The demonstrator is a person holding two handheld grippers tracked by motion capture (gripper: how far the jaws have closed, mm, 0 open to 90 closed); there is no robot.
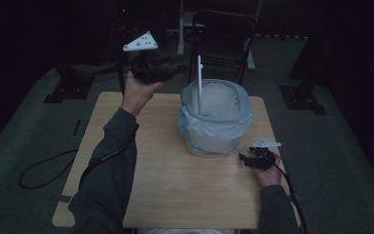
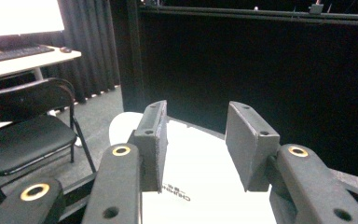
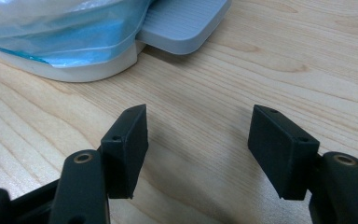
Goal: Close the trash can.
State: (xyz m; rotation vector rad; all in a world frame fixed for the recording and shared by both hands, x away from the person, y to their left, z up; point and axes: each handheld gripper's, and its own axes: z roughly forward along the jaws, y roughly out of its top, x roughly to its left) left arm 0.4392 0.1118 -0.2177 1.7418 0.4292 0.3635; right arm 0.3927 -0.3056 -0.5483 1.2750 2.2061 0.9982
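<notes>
A small pedal bin (image 1: pixel 214 131) lined with a bluish plastic bag (image 3: pixel 51 28) stands on the wooden table (image 1: pixel 175 185), right of centre. Its thin white lid (image 1: pixel 199 85) stands upright. My left gripper (image 1: pixel 175 66) is held high, just left of the lid's top edge. In the left gripper view the jaws (image 2: pixel 196 112) stand open, and the lid's white printed face (image 2: pixel 200 172) lies beyond and below them with neither pad pressing on it. My right gripper (image 1: pixel 243 158) rests low on the table by the bin's front right. It is open and empty (image 3: pixel 200 112), facing the grey pedal (image 3: pixel 182 23).
A black folding chair (image 1: pixel 224 44) stands behind the table. A desk with a keyboard (image 2: pixel 23 56) sits off to the side by dark curtains. Black stand bases (image 1: pixel 63 90) (image 1: pixel 302 97) flank the table, and a cable (image 1: pixel 44 170) loops on the floor at left.
</notes>
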